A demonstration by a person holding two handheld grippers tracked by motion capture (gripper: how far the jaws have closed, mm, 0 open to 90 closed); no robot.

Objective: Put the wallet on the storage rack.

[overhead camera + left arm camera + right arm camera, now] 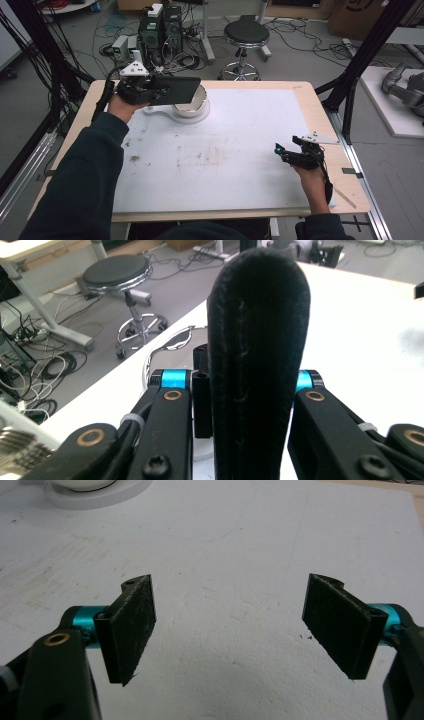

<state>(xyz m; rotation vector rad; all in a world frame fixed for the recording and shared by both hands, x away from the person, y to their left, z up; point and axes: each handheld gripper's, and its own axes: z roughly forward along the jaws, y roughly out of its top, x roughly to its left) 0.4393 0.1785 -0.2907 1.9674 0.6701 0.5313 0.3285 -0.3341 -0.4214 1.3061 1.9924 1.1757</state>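
Black and flat, the case [175, 90] sits clamped in the left gripper [155, 91] above the far left of the white board [240, 150]. Its long axis runs level, pointing from the gripper toward the table's middle, so that its free end hangs over the white stand [187, 111] and the metal bowl [200, 100] seated in it. The stand lies directly below and just beyond the case, well apart from the other hand; the left hand [122, 105] is therefore the nearer one for any setting-down there. In the left gripper view the case [257, 360] rises edge-on between the jaws, rounded at its tip, with the pads pressing on both of its faces and the bowl's rim [170, 342] showing beside it; whether the case touches the bowl cannot be told.

The right gripper [295, 150] rests at the near right of the board, over bare foam. Its jaws stand wide apart with nothing between the pads [132, 625], and it touches no object. The stand's edge [100, 492] appears far ahead of it at the top of the right gripper view.
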